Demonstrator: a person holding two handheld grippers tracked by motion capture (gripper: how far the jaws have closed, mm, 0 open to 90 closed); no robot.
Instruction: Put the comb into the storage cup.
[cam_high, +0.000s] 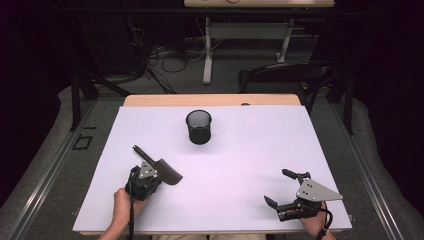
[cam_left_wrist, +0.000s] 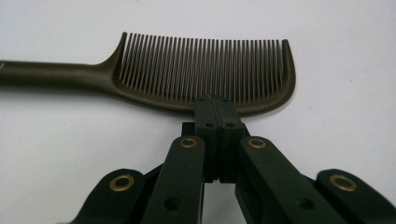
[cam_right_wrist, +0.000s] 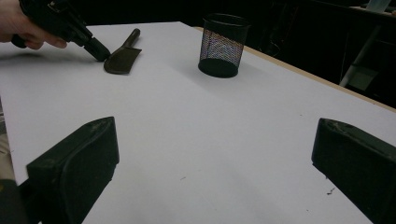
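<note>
A dark brown comb (cam_high: 169, 173) with a long handle is held low over the white table cover (cam_high: 240, 150) at the front left. My left gripper (cam_high: 158, 173) is shut on it. In the left gripper view the jaws pinch the comb's spine (cam_left_wrist: 154, 93) with the teeth pointing away, and the gripper (cam_left_wrist: 217, 106) is fully closed. The right gripper view has the comb (cam_right_wrist: 122, 58) at the far left in the left gripper (cam_right_wrist: 100, 52). My right gripper (cam_high: 278, 187) rests at the front right, open, with nothing between its jaws (cam_right_wrist: 210, 172). A black mesh cup (cam_high: 199, 127) stands upright mid-table.
The mesh cup (cam_right_wrist: 222, 44) stands far from both grippers, toward the back. The table's wooden far edge (cam_high: 210, 100) shows past the white cover. A dark chair (cam_high: 285, 75) and cables on the floor lie beyond the table.
</note>
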